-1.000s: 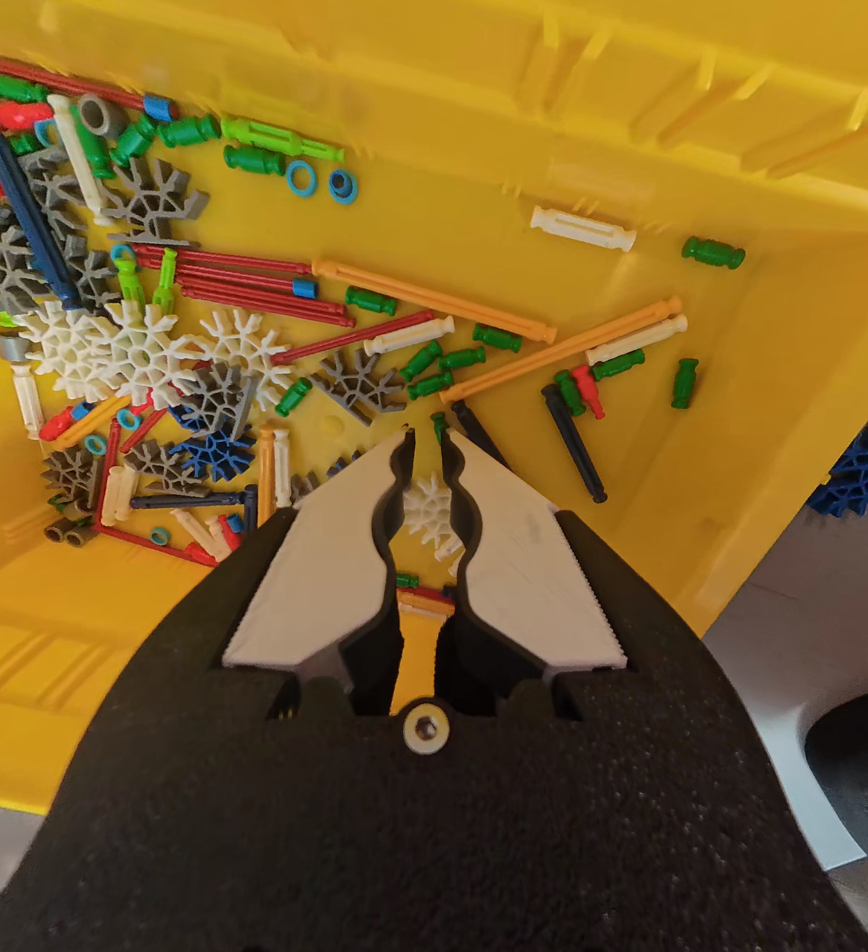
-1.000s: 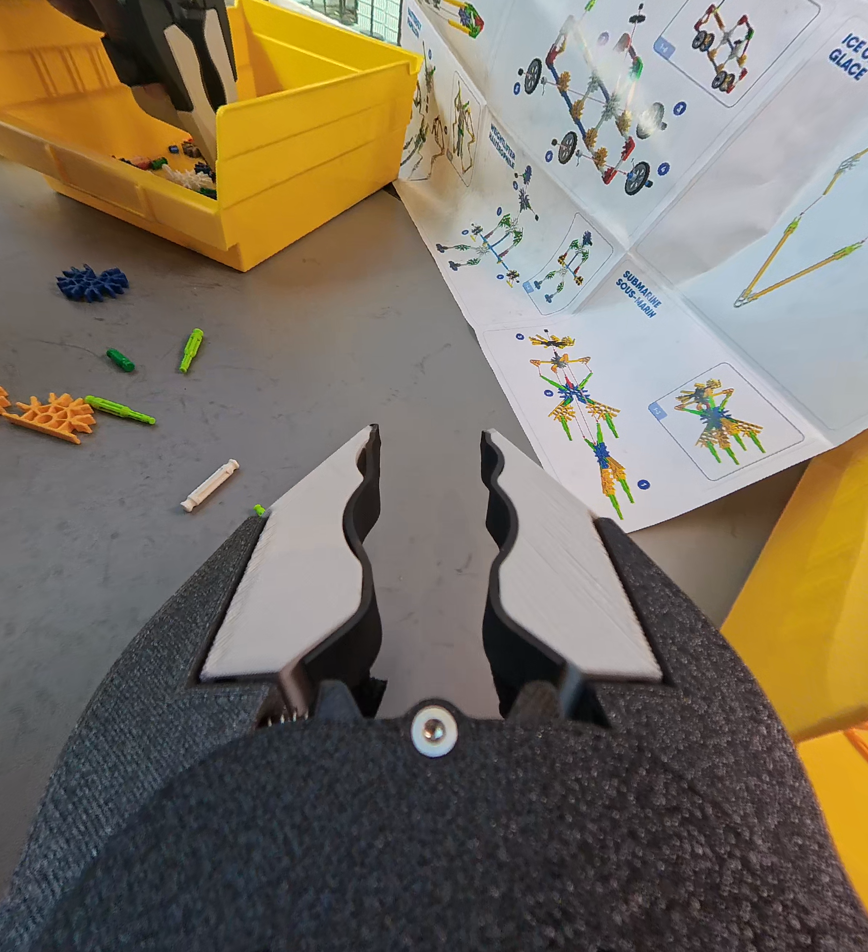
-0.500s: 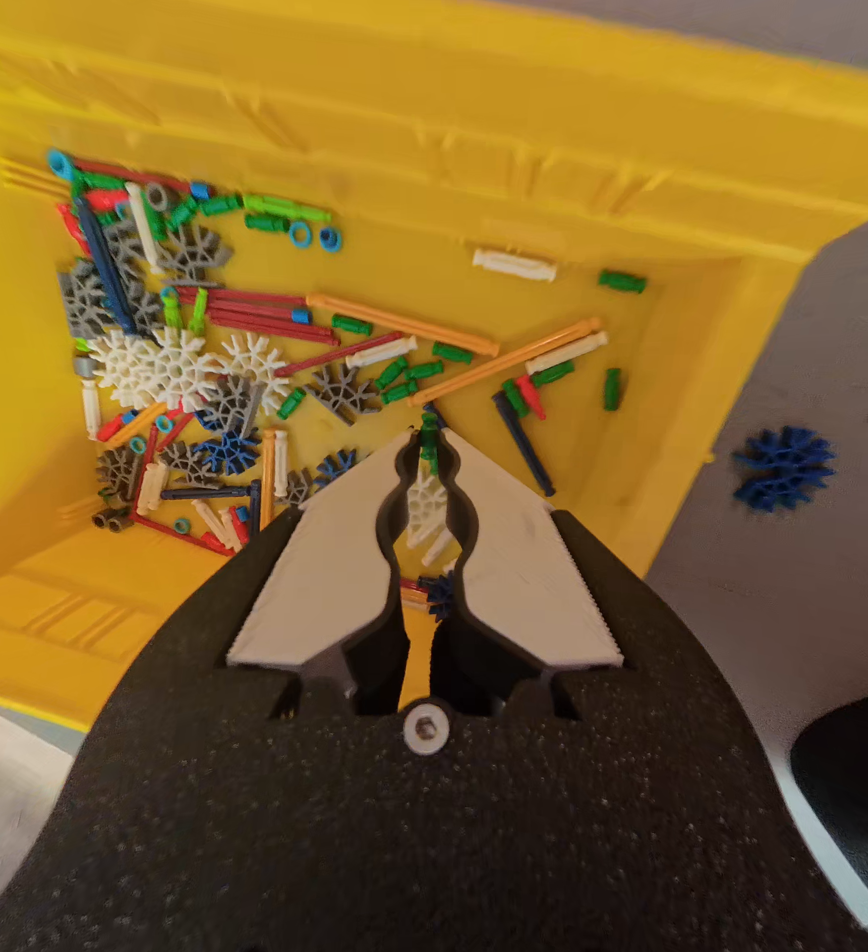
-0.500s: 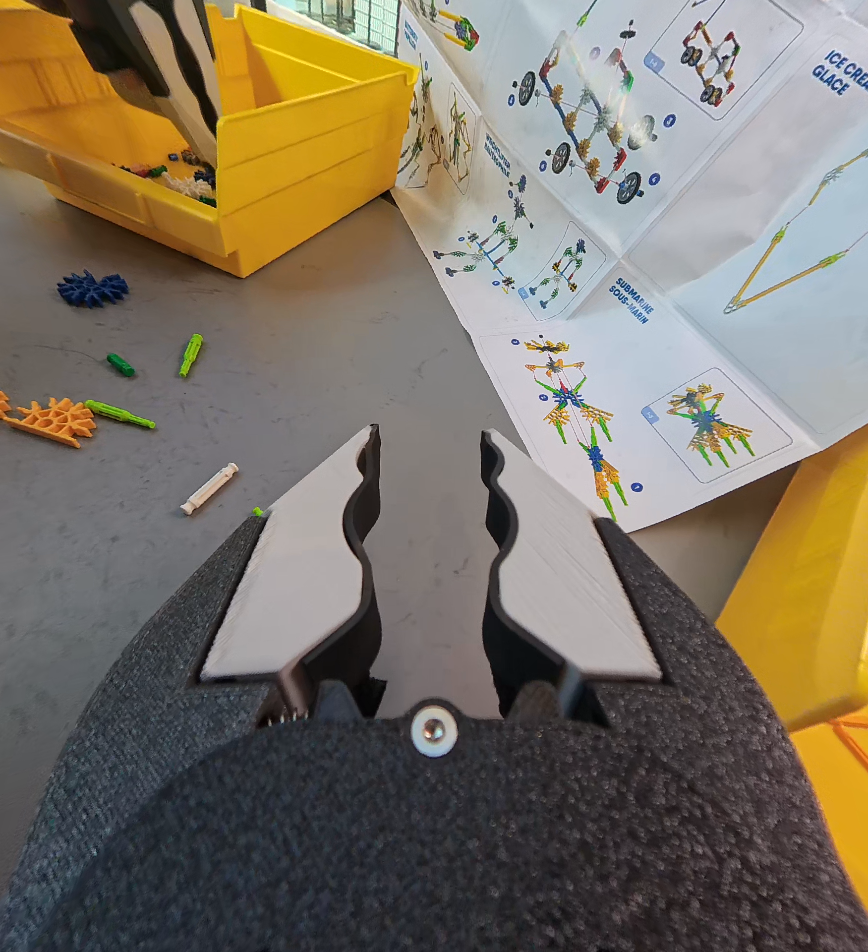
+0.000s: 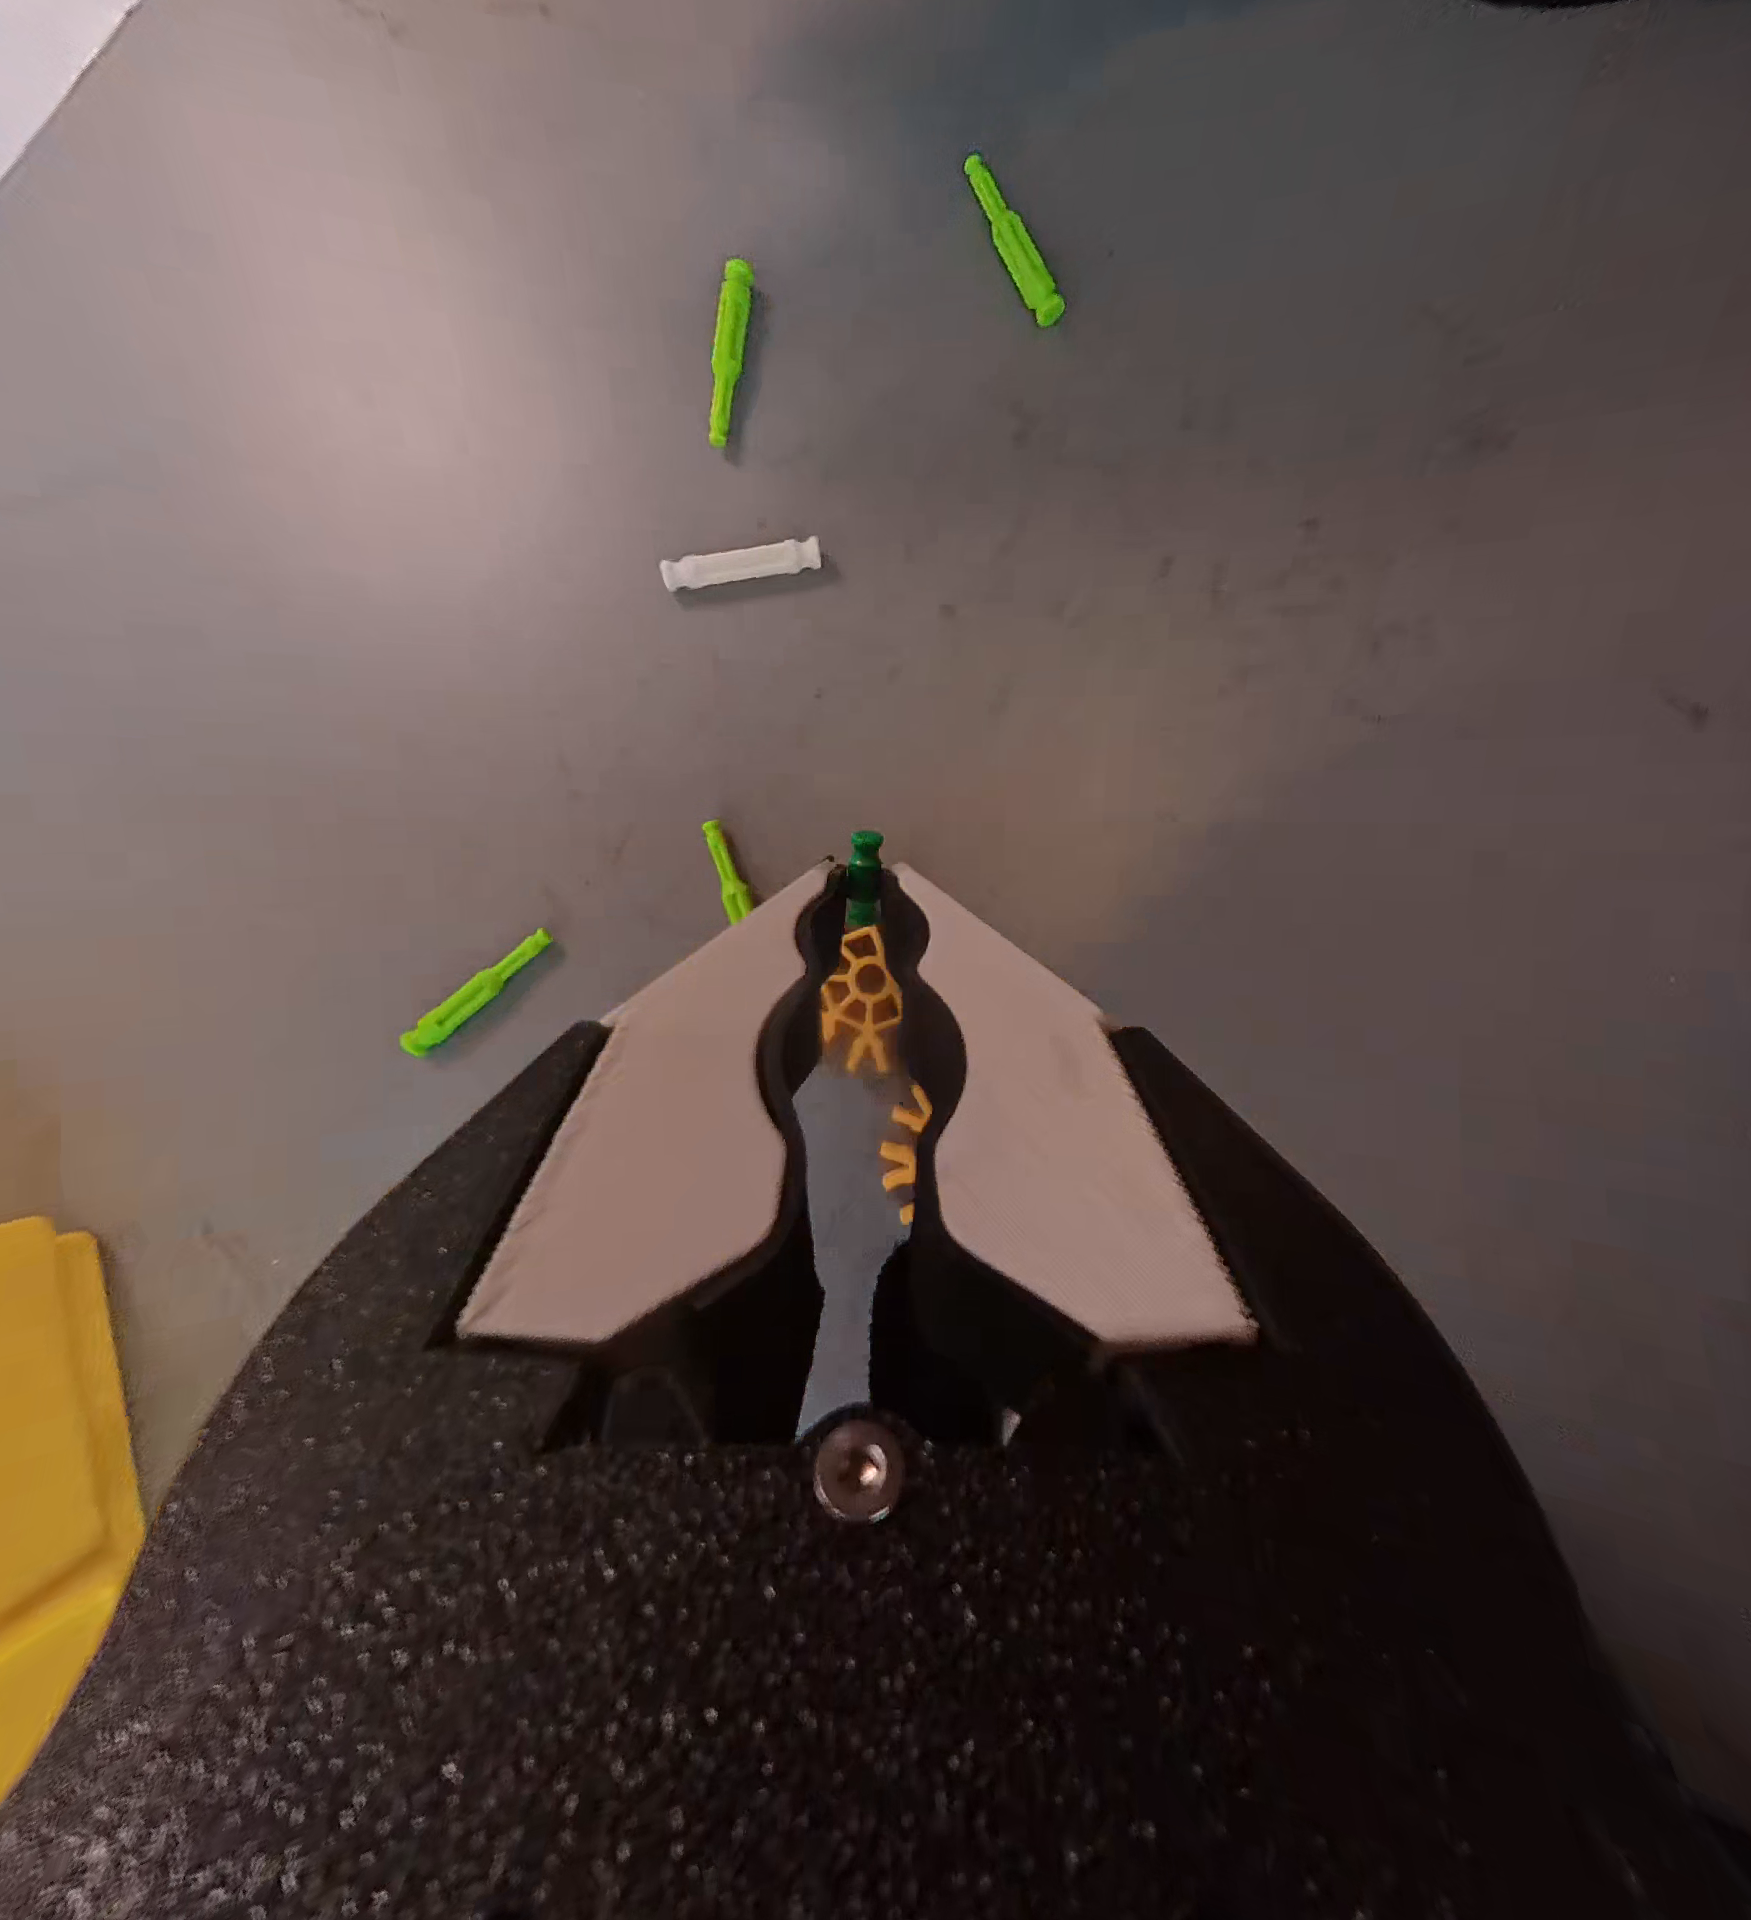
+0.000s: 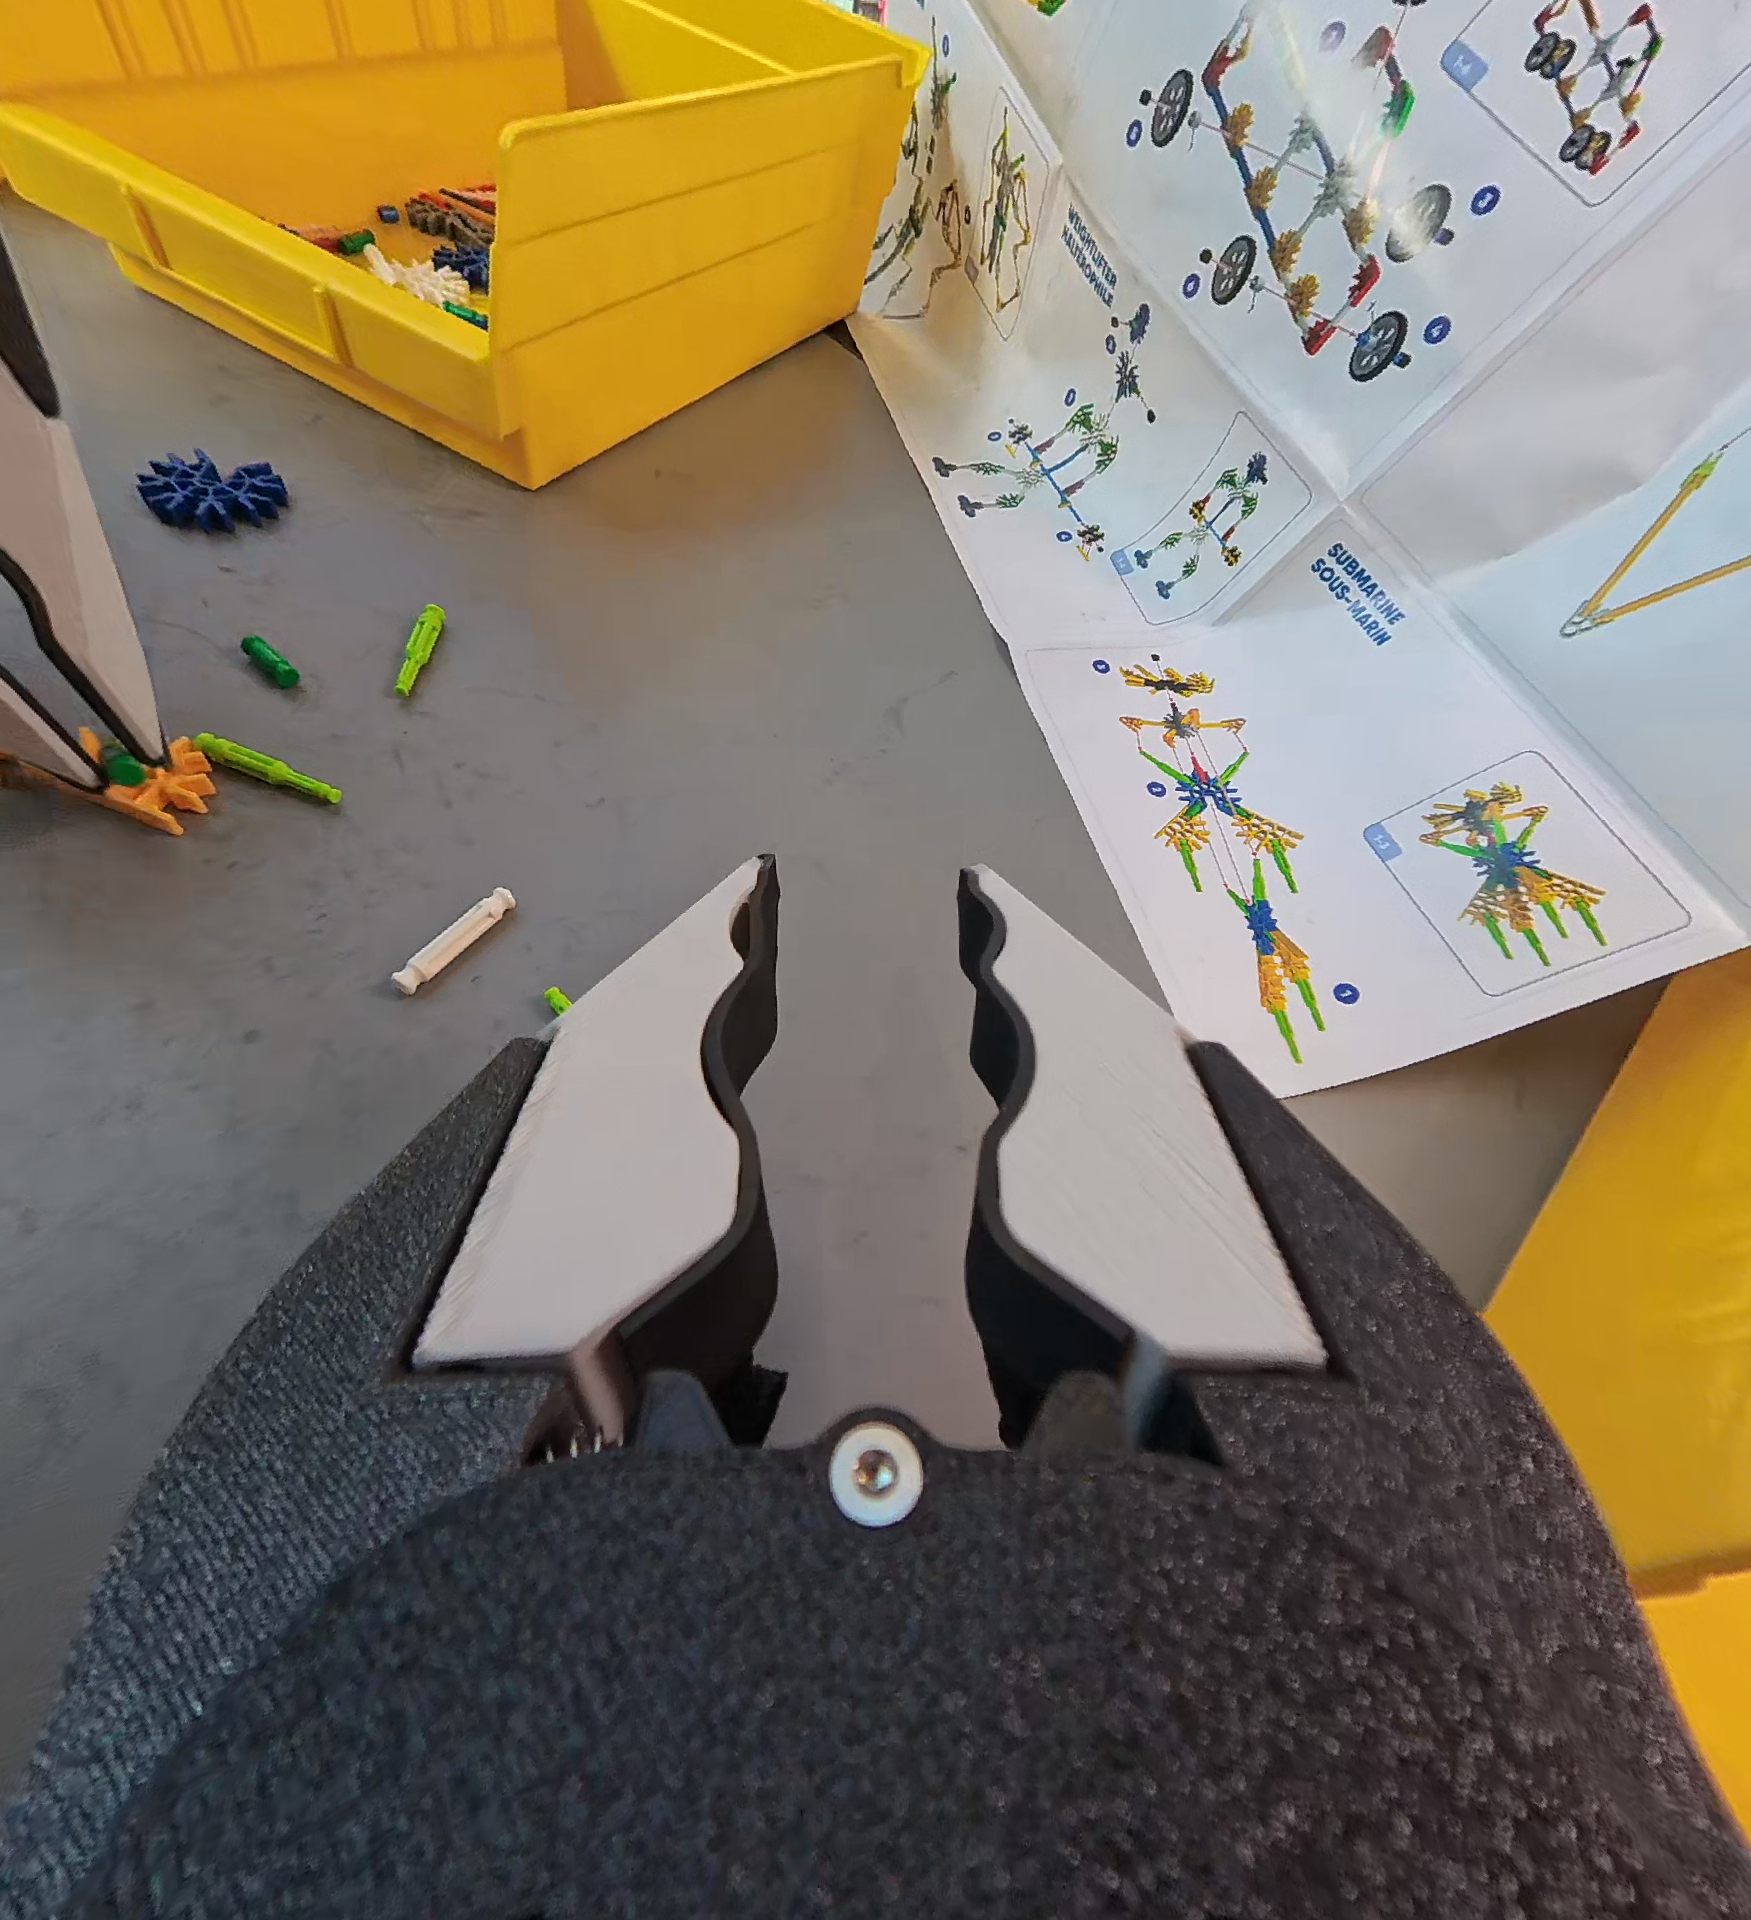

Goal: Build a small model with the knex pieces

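Grey worktop [image 6: 642, 675] filled both views. My left hand-held gripper [image 5: 863, 871] pinched a dark green rod [image 5: 864, 854] at centre frame, directly over an orange connector [image 5: 858, 1003]. My right hand-held gripper [image 6: 866, 878] hung spread and empty, low centre. Keeping the rod upright seemed wise.

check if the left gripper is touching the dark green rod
Touching. In the left wrist view the left gripper is shut on the dark green rod, whose tip pokes out between the closed fingertips.
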`<state>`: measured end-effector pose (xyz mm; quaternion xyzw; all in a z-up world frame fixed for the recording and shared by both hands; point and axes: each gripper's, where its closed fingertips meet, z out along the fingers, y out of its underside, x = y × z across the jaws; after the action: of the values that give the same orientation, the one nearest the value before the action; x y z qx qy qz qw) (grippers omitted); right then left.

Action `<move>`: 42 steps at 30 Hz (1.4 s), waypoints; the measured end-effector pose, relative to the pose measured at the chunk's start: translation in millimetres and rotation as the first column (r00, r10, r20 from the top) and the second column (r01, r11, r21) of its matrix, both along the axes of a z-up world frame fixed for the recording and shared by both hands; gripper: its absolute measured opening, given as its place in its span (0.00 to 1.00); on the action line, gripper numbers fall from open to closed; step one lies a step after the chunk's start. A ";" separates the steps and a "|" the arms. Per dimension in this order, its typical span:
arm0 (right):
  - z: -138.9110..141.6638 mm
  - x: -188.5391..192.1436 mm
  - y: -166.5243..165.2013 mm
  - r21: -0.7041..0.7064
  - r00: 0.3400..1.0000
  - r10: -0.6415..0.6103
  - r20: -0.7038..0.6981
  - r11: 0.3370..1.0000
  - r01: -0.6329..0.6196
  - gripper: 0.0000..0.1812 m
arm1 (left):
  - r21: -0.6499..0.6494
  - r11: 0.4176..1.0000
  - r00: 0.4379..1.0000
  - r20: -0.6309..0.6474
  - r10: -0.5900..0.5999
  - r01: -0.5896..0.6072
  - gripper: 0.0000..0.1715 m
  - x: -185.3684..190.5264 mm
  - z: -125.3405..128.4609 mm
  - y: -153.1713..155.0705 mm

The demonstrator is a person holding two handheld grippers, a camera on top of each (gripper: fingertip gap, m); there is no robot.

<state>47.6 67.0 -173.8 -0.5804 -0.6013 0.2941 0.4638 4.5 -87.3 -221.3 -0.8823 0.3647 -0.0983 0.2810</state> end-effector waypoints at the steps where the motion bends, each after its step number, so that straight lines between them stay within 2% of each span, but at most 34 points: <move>1: -1.7 -0.7 -1.7 0.000 1.000 0.010 0.004 1.000 -0.010 0.17 | -0.002 1.000 1.000 0.005 -0.004 0.004 0.03 4.2 -3.2 1.7; 7: -8.1 -3.6 -11.2 0.037 0.998 0.047 0.045 0.998 -0.048 0.16 | -0.013 1.000 1.000 0.004 -0.005 0.005 0.04 13.5 -16.2 4.2; 11: -8.9 -4.4 -14.3 0.045 0.997 0.058 0.050 0.997 -0.060 0.16 | 0.032 0.999 1.000 0.018 0.008 -0.008 0.11 5.0 -6.8 1.3; 13: -9.7 -4.2 -14.0 0.040 0.997 0.058 0.051 0.997 -0.060 0.16 | 0.097 0.992 0.993 0.091 0.078 -0.087 0.11 -10.6 16.3 2.8; 15: -9.4 -4.0 -13.9 0.034 0.997 0.060 0.050 0.998 -0.062 0.16 | 0.152 0.963 0.968 0.149 0.200 -0.222 0.11 -44.7 36.5 2.0; 16: -8.3 -4.1 -14.8 0.034 0.997 0.064 0.046 0.997 -0.065 0.16 | 0.164 0.943 0.952 0.148 0.266 -0.289 0.11 -66.4 38.3 -1.7; 18: -5.4 -4.7 -19.2 0.037 0.996 0.082 0.040 0.996 -0.084 0.16 | 0.119 0.921 0.926 0.125 0.356 -0.370 0.17 -98.2 24.7 -17.4; 21: -2.0 -7.3 -33.5 0.063 0.989 0.146 0.034 0.987 -0.147 0.16 | 0.084 0.917 0.918 0.111 0.381 -0.391 0.26 -111.8 1.6 -32.7; 27: -13.2 -11.4 -78.1 0.109 0.933 0.348 0.086 0.928 -0.356 0.16 | 0.105 0.885 0.891 0.058 0.451 -0.454 0.26 -137.3 -10.3 -31.8; 29: -15.8 -11.3 -93.7 0.101 0.906 0.412 0.095 0.902 -0.421 0.16 | 0.079 0.881 0.884 0.094 0.458 -0.466 0.24 -136.4 -14.9 -31.8; 30: -16.8 -11.1 -101.0 0.094 0.892 0.440 0.100 0.889 -0.449 0.16 | 0.065 0.878 0.877 0.127 0.464 -0.474 0.18 -134.7 -15.4 -31.3; 35: -26.6 -7.2 -136.7 -0.011 0.811 0.566 0.151 0.821 -0.571 0.16 | 0.090 0.881 0.884 0.118 0.453 -0.464 0.16 -131.8 -11.5 -28.5; 39: -39.6 -13.2 -148.1 -0.091 0.774 0.591 0.228 0.805 -0.587 0.16 | 0.186 0.898 0.904 0.241 0.352 -0.400 0.14 -99.4 22.8 -18.5; 42: -46.4 -23.1 -154.1 -0.109 0.751 0.593 0.291 0.800 -0.589 0.14 | 0.217 0.911 0.916 0.280 0.287 -0.352 0.14 -66.6 32.6 -12.6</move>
<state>24.5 -87.1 -220.2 -0.4018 -0.8174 0.3335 0.2434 -62.1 -100.0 -188.7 -0.8665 0.1870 -0.1084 0.4500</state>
